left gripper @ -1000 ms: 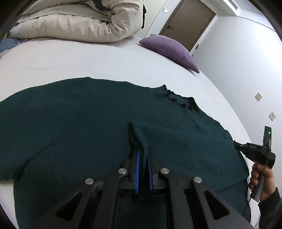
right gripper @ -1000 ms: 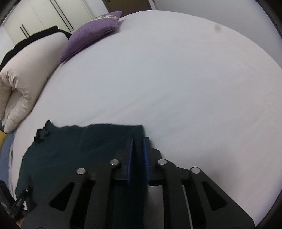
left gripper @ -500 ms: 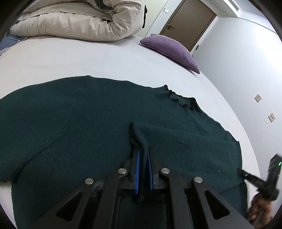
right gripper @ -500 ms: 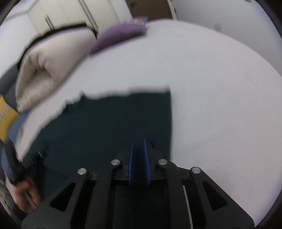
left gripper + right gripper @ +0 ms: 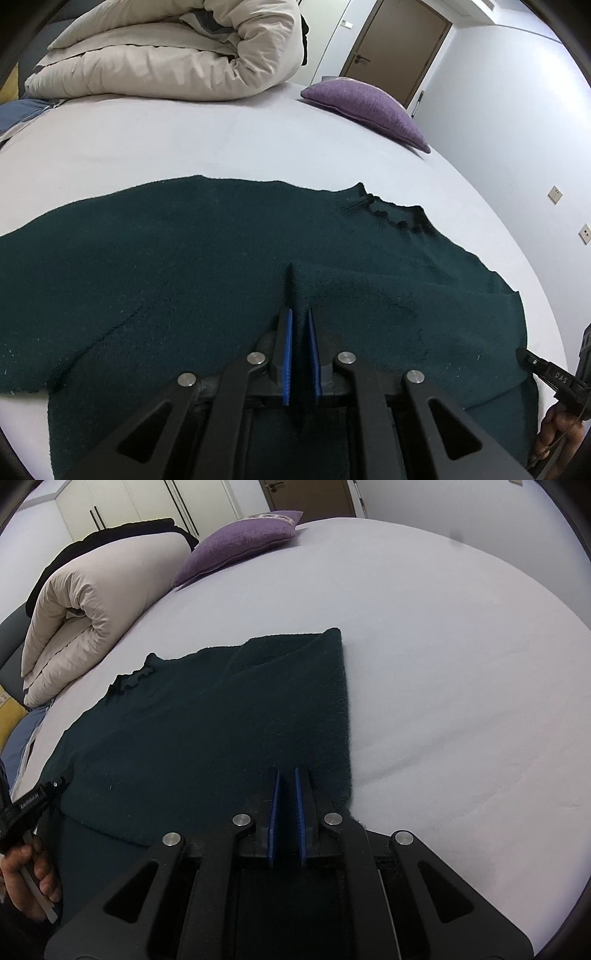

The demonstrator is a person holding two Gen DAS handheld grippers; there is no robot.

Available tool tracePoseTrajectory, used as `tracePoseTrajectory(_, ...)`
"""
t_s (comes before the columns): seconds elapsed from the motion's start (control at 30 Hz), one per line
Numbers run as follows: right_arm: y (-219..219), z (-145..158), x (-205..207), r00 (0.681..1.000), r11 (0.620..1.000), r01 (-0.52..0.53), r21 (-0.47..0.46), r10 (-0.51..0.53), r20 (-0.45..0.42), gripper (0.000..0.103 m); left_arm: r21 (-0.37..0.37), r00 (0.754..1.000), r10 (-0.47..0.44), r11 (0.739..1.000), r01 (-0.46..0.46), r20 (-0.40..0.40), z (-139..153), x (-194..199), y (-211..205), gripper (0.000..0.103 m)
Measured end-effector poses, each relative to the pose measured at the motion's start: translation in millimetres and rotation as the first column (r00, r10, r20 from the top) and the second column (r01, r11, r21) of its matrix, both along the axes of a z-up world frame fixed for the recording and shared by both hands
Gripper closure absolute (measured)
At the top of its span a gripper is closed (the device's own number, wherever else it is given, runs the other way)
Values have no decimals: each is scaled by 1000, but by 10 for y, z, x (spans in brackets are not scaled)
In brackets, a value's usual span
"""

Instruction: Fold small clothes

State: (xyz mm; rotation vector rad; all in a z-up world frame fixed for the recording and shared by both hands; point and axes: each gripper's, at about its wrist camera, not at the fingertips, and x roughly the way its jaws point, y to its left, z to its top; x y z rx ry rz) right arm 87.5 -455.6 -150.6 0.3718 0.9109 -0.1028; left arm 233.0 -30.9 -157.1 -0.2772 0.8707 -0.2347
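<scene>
A dark green knit sweater lies flat on the white bed, its neck at the far side. One sleeve is folded across the body, and my left gripper is shut on that sleeve's cuff, which stands up from the pads. In the right wrist view the sweater shows a straight folded right edge. My right gripper hovers over that edge near the hem. Its jaws are closing and its pads stand nearly together, with no fabric seen raised between them. Its tip also shows at the sweater's right side.
A rolled cream duvet and a purple pillow lie at the head of the bed. The white sheet stretches to the right of the sweater. A person's hand holds the left gripper's handle.
The right gripper let go of the folded shoulder corner and drew back along the sweater's right edge toward the hem. The left gripper stayed put, still gripping the cuff.
</scene>
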Motion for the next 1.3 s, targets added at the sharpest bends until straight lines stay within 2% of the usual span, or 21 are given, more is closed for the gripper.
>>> tracePoseTrajectory(0.1,-102,-36,5,1000,997,1,79,-2,22,98,-12,1000,3,1000,-3,8,123,-96,85,88)
tracePoseTrajectory(0.17,-152,-22,-2,999,991,4,132,-9,39,96,-20,998,22,1000,-21,54,292,-287,244,71)
tracePoseTrajectory(0.2,-159,28,-51,999,990,3,143,-10,49,93,-20,995,49,999,-48,81,395,-421,387,51)
tracePoseTrajectory(0.23,-139,69,-70,998,990,10,139,-18,59,85,-43,990,97,995,-93,106,489,-576,597,37)
tracePoseTrajectory(0.27,-112,151,-145,996,992,23,127,-34,79,79,-77,983,138,989,-130,124,547,-699,790,33)
tracePoseTrajectory(0.33,-17,334,-331,988,989,28,145,-49,145,42,-138,964,234,966,-217,125,614,-948,1301,31)
tracePoseTrajectory(0.4,128,497,-477,980,984,7,176,-41,195,39,-217,933,351,920,-327,82,575,-1185,1906,31)
tracePoseTrajectory(0.5,444,689,-611,973,974,-90,206,42,227,39,-326,864,502,813,-482,-24,354,-1445,2723,31)
tracePoseTrajectory(0.57,671,742,-660,968,956,-143,256,82,236,39,-410,793,597,697,-588,-123,142,-1637,3232,31)
tracePoseTrajectory(0.7,1012,727,-707,969,928,-187,322,121,214,39,-536,686,679,489,-688,-260,-184,-1874,3716,31)
tracePoseTrajectory(0.73,1100,713,-724,969,924,-198,328,133,209,39,-566,670,688,447,-693,-277,-258,-1889,3773,30)
tracePoseTrajectory(0.87,1363,627,-741,972,913,-212,348,158,177,39,-603,621,722,359,-712,-303,-377,-1758,3934,35)
tracePoseTrajectory(0.9,1419,617,-743,972,911,-212,355,159,173,39,-613,609,727,333,-716,-317,-390,-1685,3996,40)
tracePoseTrajectory(0.97,1499,626,-763,971,909,-216,356,162,177,39,-607,595,727,312,-731,-342,-445,-1521,4089,71)
tracePoseTrajectory(1.0,1524,648,-782,969,909,-221,353,164,183,39,-585,589,717,312,-749,-371,-485,-1462,4143,96)
tracePoseTrajectory(1.03,1536,640,-775,969,910,-222,351,164,186,39,-573,588,710,315,-757,-387,-492,-1404,4169,95)
tracePoseTrajectory(1.07,1534,652,-795,968,910,-222,350,163,191,39,-563,598,713,343,-752,-365,-406,-1389,4132,95)
tracePoseTrajectory(1.13,1451,680,-846,968,910,-218,352,155,198,40,-503,654,716,483,-717,-244,-60,-1290,3928,95)
tracePoseTrajectory(1.23,1311,683,-906,968,909,-204,365,132,212,41,-388,781,620,704,-595,-73,484,-1012,3320,95)
tracePoseTrajectory(1.27,1261,677,-945,969,909,-197,368,123,215,41,-350,814,579,757,-552,-33,609,-930,3105,95)
tracePoseTrajectory(1.3,1208,662,-977,970,907,-188,376,111,217,41,-291,859,512,824,-485,19,755,-833,2770,95)
